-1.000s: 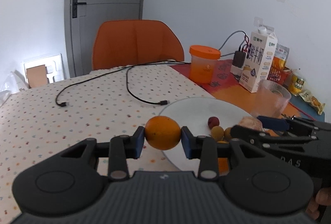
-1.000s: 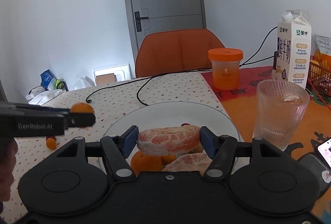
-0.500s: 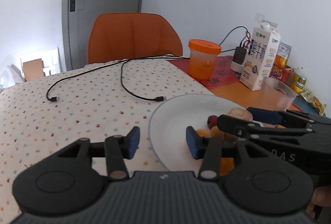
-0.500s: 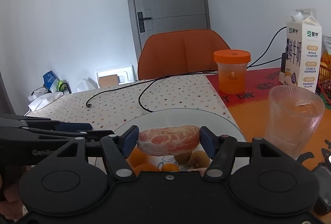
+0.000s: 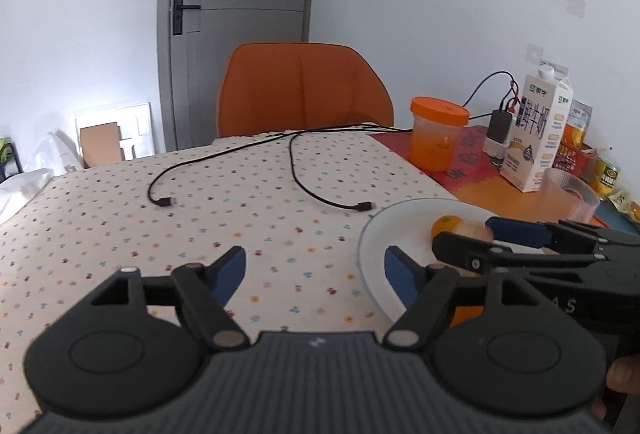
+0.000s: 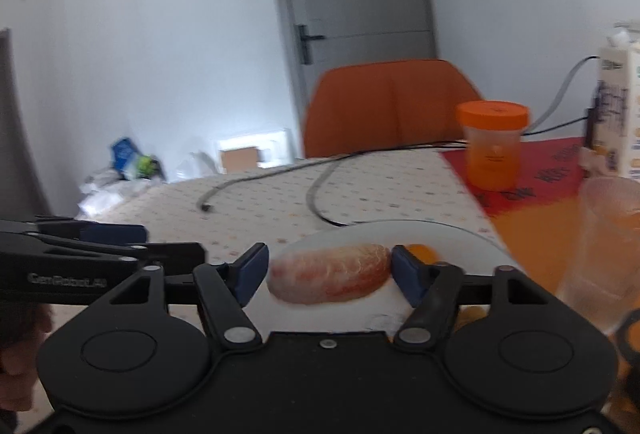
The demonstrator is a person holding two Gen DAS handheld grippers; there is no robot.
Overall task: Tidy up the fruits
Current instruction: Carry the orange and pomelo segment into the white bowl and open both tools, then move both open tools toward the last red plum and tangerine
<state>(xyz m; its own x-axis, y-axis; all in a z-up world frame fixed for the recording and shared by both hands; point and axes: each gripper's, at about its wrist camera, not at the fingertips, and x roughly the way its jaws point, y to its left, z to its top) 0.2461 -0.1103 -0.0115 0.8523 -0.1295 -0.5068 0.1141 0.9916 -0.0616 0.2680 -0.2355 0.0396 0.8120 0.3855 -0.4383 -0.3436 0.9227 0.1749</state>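
My left gripper (image 5: pixel 314 270) is open and empty above the dotted tablecloth, just left of the white plate (image 5: pixel 376 234). An orange (image 5: pixel 446 225) lies on the plate beyond the right gripper, which crosses the left wrist view (image 5: pixel 468 238). My right gripper (image 6: pixel 328 270) holds a peeled pink grapefruit segment (image 6: pixel 330 278) over the plate (image 6: pixel 460 238); the left pad looks a little off the segment, blurred. Another orange fruit (image 6: pixel 424 253) sits behind the right finger.
Two black cables (image 5: pixel 320 189) lie across the tablecloth. An orange-lidded jar (image 5: pixel 436 137), a milk carton (image 5: pixel 536 137), and a ribbed glass (image 5: pixel 568 193) stand at the right. An orange chair (image 5: pixel 300 85) is behind the table.
My left gripper let go of the orange onto the plate, opened wide and drew back left. The right gripper lifted and swung with the segment; its left pad now seems slightly apart.
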